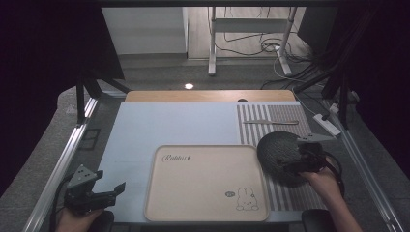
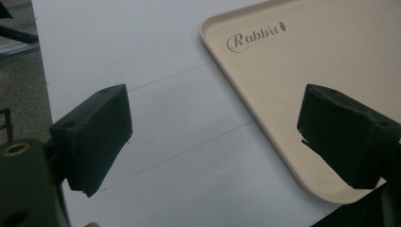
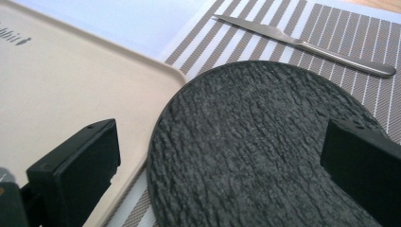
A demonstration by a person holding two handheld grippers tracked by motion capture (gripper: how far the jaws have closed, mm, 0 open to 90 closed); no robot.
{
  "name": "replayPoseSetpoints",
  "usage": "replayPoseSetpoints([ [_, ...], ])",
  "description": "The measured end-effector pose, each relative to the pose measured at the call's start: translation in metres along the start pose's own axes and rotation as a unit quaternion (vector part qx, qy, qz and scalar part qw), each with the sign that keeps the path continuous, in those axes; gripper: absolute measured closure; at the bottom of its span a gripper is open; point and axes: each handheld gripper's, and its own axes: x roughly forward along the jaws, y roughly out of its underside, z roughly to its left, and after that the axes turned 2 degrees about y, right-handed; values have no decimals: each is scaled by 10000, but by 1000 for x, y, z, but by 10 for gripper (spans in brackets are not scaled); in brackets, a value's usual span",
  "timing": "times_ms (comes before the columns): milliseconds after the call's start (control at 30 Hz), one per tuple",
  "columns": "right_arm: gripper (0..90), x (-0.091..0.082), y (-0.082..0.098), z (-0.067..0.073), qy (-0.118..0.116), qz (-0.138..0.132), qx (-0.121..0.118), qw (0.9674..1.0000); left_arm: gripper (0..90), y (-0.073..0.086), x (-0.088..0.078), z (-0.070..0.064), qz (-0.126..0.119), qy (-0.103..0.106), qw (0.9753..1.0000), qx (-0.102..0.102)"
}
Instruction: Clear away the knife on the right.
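A beige tray [image 1: 203, 164] printed with "Rabbit" and a bunny lies at the front middle of the pale blue mat [image 1: 169, 125]. A dark round textured plate [image 1: 278, 152] sits at its right side, overlapping the tray's edge [image 3: 156, 75] and the striped placemat [image 3: 340, 28]. My right gripper [image 1: 296, 162] is open just over the plate [image 3: 246, 137], with one jaw above the plate's right part and the other above the tray [image 3: 56, 85]. My left gripper [image 1: 110, 181] is open, low over the mat [image 2: 142, 47] beside the tray's left rim [image 2: 255, 109], holding nothing.
A metal knife [image 1: 270, 122] lies on the striped placemat [image 1: 290, 113] behind the plate, seen also as the knife [image 3: 302, 45] in the right gripper view. Metal frame rails [image 1: 63, 159] run along both table sides. A white power strip [image 1: 327, 124] lies at the right.
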Motion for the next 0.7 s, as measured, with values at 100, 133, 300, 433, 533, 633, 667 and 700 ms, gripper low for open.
replayPoseSetpoints([
  [100,0,3,-2,-4,11,0,32,10000,121,0,0,0,9,-24,10000,6],
  [133,0,5,-3,-6,11,-19,48,10000,123,0,0,0,13,-11,10000,1],
  [300,0,11,-8,-13,74,-7,53,10000,115,0,1,2,4,31,10000,-79],
  [433,0,20,-13,-18,131,34,40,9999,99,0,1,4,26,37,9998,-205],
  [533,0,27,-17,-23,184,86,32,9998,97,0,1,6,7,75,9996,-281],
  [633,0,33,-22,-28,240,128,59,9996,107,0,1,7,14,101,9995,-305],
  [667,0,36,-23,-30,274,144,67,9995,106,0,1,7,18,80,9995,-300],
  [700,0,38,-24,-31,282,161,68,9995,101,0,1,7,13,69,9995,-318],
])
